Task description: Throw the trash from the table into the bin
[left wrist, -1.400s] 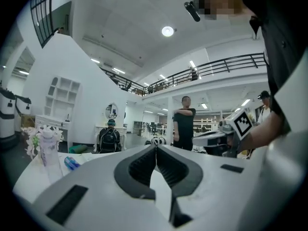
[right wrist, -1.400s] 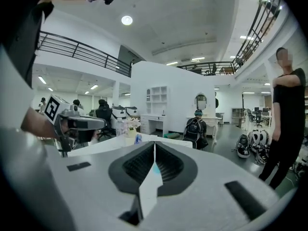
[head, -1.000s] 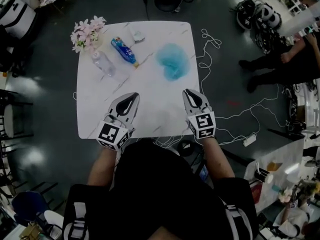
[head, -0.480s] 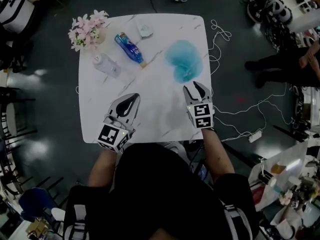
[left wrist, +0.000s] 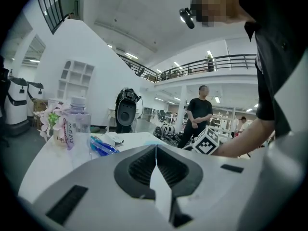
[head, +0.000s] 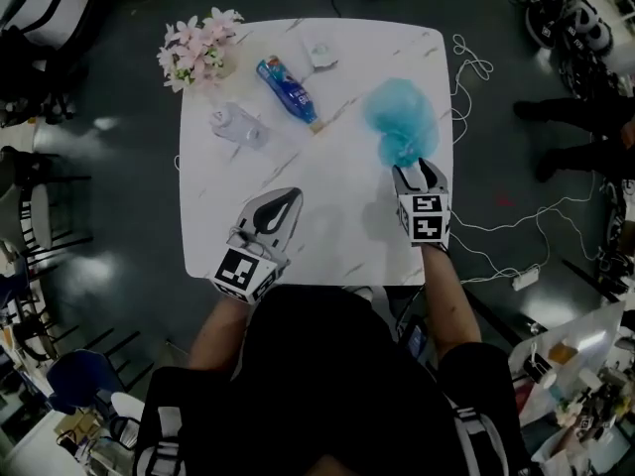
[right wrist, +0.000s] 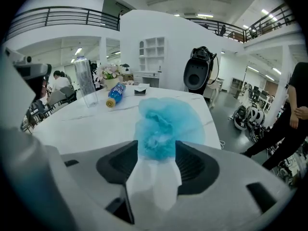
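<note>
A crumpled blue fluffy net [head: 402, 122] lies near the right edge of the white marble table [head: 327, 226]. My right gripper [head: 419, 165] is at its near end. Its jaws have just been opening and stand apart, with the net's near tip [right wrist: 159, 129] between them. My left gripper [head: 287, 200] hovers shut and empty over the table's front left; its jaws meet in the left gripper view [left wrist: 155, 150]. Farther back, a blue bottle [head: 288, 92] lies on its side, a clear bottle [head: 238, 127] stands upright, and a crumpled white wrapper [head: 319, 53] sits near the far edge.
A pot of pink flowers [head: 198, 50] stands at the table's far left corner. White cables [head: 476, 67] and a power strip [head: 526, 278] trail on the floor to the right. A person [left wrist: 197, 117] stands beyond the table. No bin is in view.
My right gripper has moved forward and down to the blue net, and its jaws have gone from shut to apart. The left gripper has shifted slightly forward.
</note>
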Tool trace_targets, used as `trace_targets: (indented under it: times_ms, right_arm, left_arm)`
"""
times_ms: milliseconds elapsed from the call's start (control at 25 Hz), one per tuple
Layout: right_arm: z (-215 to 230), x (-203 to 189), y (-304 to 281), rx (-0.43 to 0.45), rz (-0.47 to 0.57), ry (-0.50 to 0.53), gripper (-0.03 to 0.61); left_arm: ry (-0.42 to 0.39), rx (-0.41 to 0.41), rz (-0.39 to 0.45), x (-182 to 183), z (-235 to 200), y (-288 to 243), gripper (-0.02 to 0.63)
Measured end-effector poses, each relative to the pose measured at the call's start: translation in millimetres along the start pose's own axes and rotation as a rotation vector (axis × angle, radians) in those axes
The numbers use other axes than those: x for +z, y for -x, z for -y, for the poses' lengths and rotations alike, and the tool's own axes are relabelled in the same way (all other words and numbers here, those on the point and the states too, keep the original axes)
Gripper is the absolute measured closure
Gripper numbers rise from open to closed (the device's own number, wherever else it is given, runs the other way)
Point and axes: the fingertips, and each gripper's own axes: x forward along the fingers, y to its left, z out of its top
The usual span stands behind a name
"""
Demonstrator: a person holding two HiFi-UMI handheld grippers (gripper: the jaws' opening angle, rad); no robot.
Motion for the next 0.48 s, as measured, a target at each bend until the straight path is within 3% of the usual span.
trace_targets:
  times_ms: [400, 440, 480]
  right_arm:
    - [-11, 0, -19, -0.025, -0.075, 0.100, 0.380]
    - [-11, -2, -20, -0.035, -0.094, 0.120, 0.395]
    - [-10, -2, -19, -0.051, -0.108, 0.145, 0.450]
  left_arm:
    - [0.001, 0.043, -0.007, -8, -19, 14, 0.598]
    - [0.004, 0.049, -0.007, -8, -20, 15, 0.598]
    - [0.007, 0.056, -0.004, -7, -20, 17, 0.598]
